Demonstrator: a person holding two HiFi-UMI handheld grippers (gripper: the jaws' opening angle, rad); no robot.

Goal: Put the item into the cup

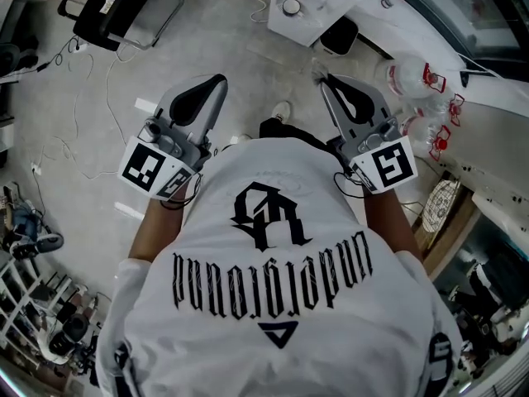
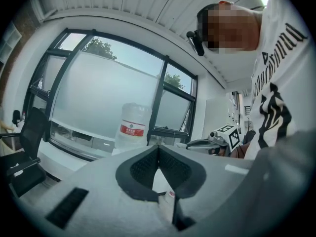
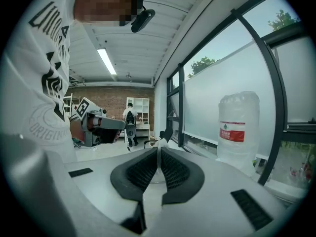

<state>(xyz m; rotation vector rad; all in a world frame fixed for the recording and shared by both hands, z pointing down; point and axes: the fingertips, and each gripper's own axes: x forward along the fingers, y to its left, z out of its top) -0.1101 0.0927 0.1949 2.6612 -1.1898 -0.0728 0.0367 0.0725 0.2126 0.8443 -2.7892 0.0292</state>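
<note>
In the head view my left gripper (image 1: 216, 81) and right gripper (image 1: 327, 81) are held close to the chest of a person in a white printed shirt (image 1: 273, 263), over a grey floor. Both are shut with nothing between the pads. The left gripper view looks along the shut left gripper (image 2: 158, 147) toward a window, with the right gripper (image 2: 217, 138) beside it. The right gripper view shows the shut right gripper (image 3: 159, 150) and, at left, the left gripper (image 3: 98, 125). A white table (image 1: 310, 23) at the top carries a small round object (image 1: 291, 7); I cannot tell whether it is the cup.
Large water bottles (image 1: 411, 77) stand at the right by the window; one such water bottle (image 2: 132, 126) shows in the left gripper view, and a water bottle (image 3: 238, 127) in the right gripper view. A black chair (image 1: 124, 7) and cables lie upper left. Shelves with clutter (image 1: 37, 296) stand lower left.
</note>
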